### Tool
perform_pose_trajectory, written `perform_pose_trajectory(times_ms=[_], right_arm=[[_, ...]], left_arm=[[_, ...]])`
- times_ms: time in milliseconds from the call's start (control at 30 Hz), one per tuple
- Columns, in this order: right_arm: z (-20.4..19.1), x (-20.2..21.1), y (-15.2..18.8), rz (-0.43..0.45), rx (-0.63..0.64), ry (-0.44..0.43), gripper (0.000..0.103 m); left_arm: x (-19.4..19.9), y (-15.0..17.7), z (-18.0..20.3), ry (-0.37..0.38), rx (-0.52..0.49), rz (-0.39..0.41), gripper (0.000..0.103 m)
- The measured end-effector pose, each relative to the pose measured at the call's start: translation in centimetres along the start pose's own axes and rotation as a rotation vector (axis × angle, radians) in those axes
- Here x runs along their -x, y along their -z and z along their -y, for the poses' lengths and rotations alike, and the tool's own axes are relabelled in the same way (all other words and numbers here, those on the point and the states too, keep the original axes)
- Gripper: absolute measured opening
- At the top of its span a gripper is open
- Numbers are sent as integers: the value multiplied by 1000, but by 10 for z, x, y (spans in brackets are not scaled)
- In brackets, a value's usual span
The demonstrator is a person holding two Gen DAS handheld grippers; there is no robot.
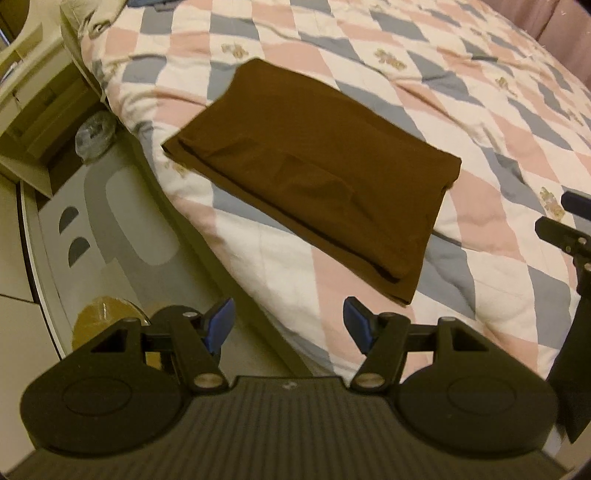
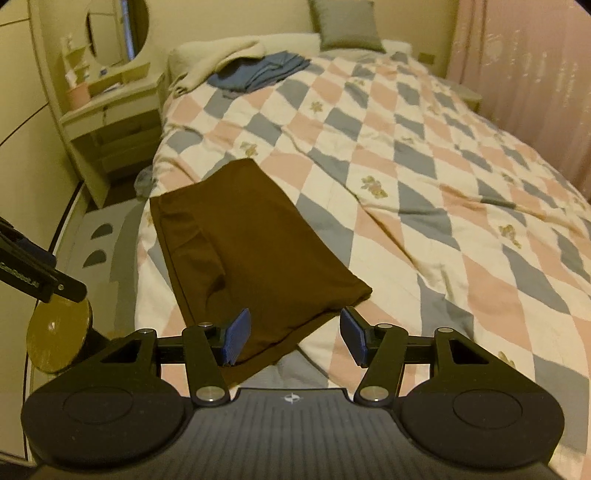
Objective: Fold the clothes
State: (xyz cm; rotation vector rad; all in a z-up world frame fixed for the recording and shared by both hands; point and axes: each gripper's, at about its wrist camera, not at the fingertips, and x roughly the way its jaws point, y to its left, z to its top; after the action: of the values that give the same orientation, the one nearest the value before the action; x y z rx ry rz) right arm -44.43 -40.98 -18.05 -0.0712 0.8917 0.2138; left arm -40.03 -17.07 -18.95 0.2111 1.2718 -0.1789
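Observation:
A brown garment [image 1: 314, 166] lies folded into a flat rectangle on the checked quilt [image 1: 480, 129], near the bed's left edge. My left gripper [image 1: 289, 325] hovers open over the bed's edge, just short of the garment's near corner, with nothing between its blue pads. In the right wrist view the brown garment [image 2: 251, 251] runs away from me, and its near end lies below my right gripper [image 2: 295, 339]. That gripper's jaws stand apart above the cloth, and the pads do not press on it. Each gripper shows at the edge of the other's view.
Folded blue clothes [image 2: 258, 72] and a cream blanket sit by the grey pillow [image 2: 347, 24] at the head. A cream dresser with a round mirror [image 2: 110, 99] stands left of the bed. A grey rug [image 2: 107, 236] and a yellow disc [image 2: 59, 339] are on the floor.

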Motion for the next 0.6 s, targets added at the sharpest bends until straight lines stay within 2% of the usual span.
perform_pose_trajectory(times_ms=[67, 133, 200, 300, 433, 600], right_arm=[[8, -10, -2, -10, 35, -22, 57], [15, -20, -2, -12, 92, -39, 57], [22, -33, 1, -13, 172, -54, 57], [30, -56, 13, -11, 354, -64, 62], [39, -97, 39, -1, 667, -56, 62], [52, -150, 61, 16, 888, -52, 62]], left_arm=[[-9, -4, 7, 5, 11, -4, 62], [-18, -2, 16, 26, -10, 25, 64], [-31, 6, 29, 39, -81, 77, 65], [-56, 33, 58, -24, -304, 165, 65], [-99, 71, 97, -207, -701, 307, 62], [-156, 106, 120, -351, -1124, 398, 62]])
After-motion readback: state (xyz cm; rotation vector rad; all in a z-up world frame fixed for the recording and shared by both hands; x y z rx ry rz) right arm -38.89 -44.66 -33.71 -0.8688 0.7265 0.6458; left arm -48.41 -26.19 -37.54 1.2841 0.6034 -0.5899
